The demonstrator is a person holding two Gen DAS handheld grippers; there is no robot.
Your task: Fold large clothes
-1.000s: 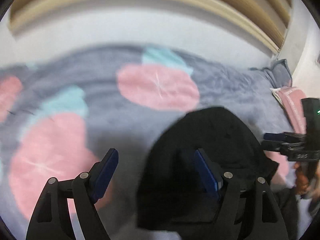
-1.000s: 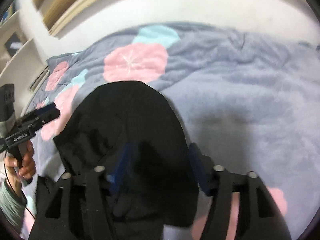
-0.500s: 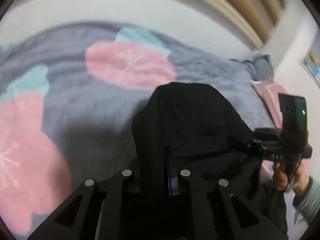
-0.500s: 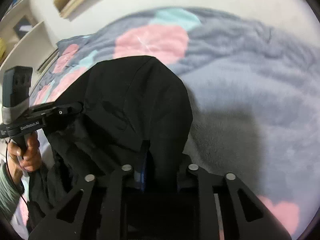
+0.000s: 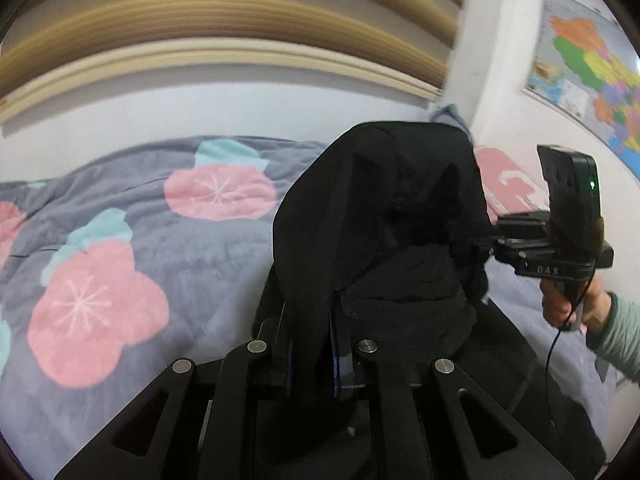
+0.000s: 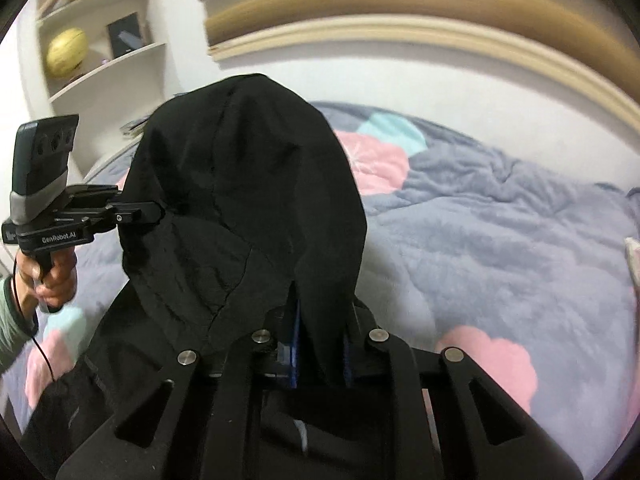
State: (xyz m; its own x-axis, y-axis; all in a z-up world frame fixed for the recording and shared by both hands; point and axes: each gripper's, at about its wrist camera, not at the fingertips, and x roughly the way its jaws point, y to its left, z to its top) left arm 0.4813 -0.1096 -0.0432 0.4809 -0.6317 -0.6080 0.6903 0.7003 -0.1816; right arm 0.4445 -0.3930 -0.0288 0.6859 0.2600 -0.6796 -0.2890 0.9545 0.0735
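Both grippers, left gripper [image 5: 311,354] and right gripper [image 6: 320,354], went from open a second ago to fingers clamped on the black hooded jacket [image 5: 384,216], now lifted off the floral bed blanket [image 5: 140,248], ready to spread for folding

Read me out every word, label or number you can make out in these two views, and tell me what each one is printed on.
"GenRobot.AI": white letters on the side of the left gripper body, seen from the right wrist view.
"0AS" or similar: raised marks on the right gripper body in the left wrist view; too unclear to read with certainty.
Wall map: its print is too small and blurred.
Items on the shelf: no readable text.
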